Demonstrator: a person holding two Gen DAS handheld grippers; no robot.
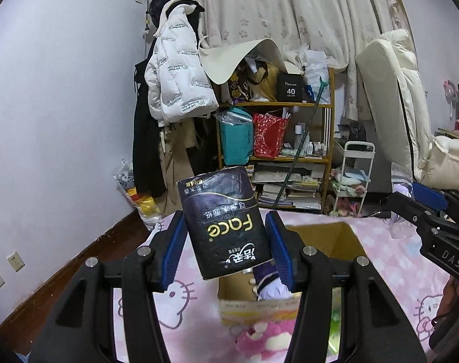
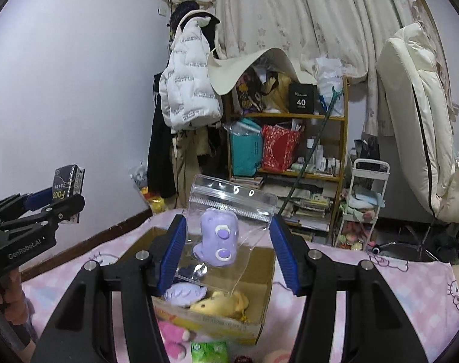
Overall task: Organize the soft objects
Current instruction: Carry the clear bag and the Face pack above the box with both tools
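My left gripper [image 1: 226,242] is shut on a black "Face" tissue pack [image 1: 226,220] and holds it over the open cardboard box [image 1: 347,236]. It also shows in the right wrist view [image 2: 66,184]. My right gripper [image 2: 229,245] is shut on a clear zip bag [image 2: 247,199] with a purple soft toy [image 2: 217,239] inside, above the same box [image 2: 259,275]. In the box lie a purple plush [image 2: 184,295] and a yellow plush [image 2: 220,302]. A pink plush [image 1: 265,338] lies on the bed in front of the box.
The box stands on a pink Hello Kitty bedsheet [image 2: 410,290]. A green packet [image 2: 208,352] lies near the front. Behind are a cluttered wooden shelf [image 1: 289,139], hanging coats [image 1: 175,75], a white trolley [image 2: 365,199] and a cream mattress [image 2: 416,115].
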